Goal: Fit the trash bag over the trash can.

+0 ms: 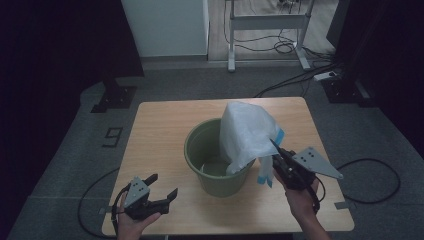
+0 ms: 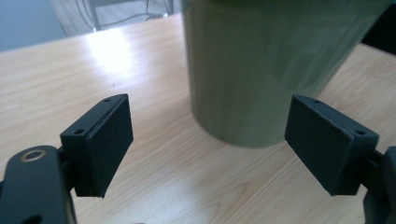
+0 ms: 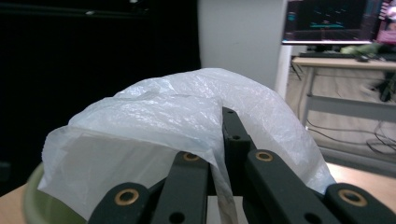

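Right gripper (image 1: 278,152) pinches the white bag (image 1: 246,131) above the green bucket (image 1: 212,175) (likely to line it). Left gripper (image 1: 164,189) waits spread near the table's (image 1: 160,125) front edge.

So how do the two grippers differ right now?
The left gripper has its jaws spread wide with nothing between them, while the right gripper is shut on the white plastic bag. The left gripper sits low near the table's front edge, beside the green bucket; the right gripper lifts the bag over the bucket's rim. Both are black, hand-held, and trail a cable.
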A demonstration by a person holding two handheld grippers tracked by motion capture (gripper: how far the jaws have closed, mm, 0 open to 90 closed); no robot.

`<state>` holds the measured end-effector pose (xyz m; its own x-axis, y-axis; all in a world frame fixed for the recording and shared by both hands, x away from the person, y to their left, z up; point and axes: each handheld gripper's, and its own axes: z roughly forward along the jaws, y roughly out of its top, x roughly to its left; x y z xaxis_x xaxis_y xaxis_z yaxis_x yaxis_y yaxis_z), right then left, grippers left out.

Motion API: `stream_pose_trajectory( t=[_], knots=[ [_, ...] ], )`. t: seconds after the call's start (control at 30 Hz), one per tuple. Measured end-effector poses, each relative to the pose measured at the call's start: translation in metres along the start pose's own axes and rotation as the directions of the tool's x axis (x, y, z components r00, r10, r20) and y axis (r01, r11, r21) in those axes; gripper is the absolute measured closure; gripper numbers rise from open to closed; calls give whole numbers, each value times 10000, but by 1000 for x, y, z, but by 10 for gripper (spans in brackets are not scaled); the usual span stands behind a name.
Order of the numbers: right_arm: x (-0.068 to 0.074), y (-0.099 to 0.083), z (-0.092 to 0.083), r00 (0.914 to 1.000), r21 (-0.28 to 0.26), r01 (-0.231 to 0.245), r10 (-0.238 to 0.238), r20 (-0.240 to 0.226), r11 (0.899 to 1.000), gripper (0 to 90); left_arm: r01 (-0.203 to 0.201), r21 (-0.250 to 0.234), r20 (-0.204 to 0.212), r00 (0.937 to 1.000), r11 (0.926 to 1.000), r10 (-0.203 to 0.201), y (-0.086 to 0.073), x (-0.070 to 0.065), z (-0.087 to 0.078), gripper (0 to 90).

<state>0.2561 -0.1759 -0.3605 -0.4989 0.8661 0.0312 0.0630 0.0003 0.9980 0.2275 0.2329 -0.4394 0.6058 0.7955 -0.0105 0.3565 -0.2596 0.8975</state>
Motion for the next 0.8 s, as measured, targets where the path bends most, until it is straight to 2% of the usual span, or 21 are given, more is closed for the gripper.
stream_pose_trajectory(
  t=[0.13, 0.3, 0.8],
  knots=[
    [15, 2, 10, 9982, 299, 504, -494, -337, 9983, 873, -182, -171, 22, 9998, 9997, 182, 9, -6, -4, 151],
    [25, -3, 19, 9958, 606, 719, -681, -620, 9956, 864, -95, -496, 106, 9999, 9987, 100, 19, -10, -6, 153],
    [33, -11, 31, 9938, 1055, 707, -610, -926, 9919, 851, -345, -628, 521, 9979, 9974, 378, 45, -28, 1, 162]
  ],
)
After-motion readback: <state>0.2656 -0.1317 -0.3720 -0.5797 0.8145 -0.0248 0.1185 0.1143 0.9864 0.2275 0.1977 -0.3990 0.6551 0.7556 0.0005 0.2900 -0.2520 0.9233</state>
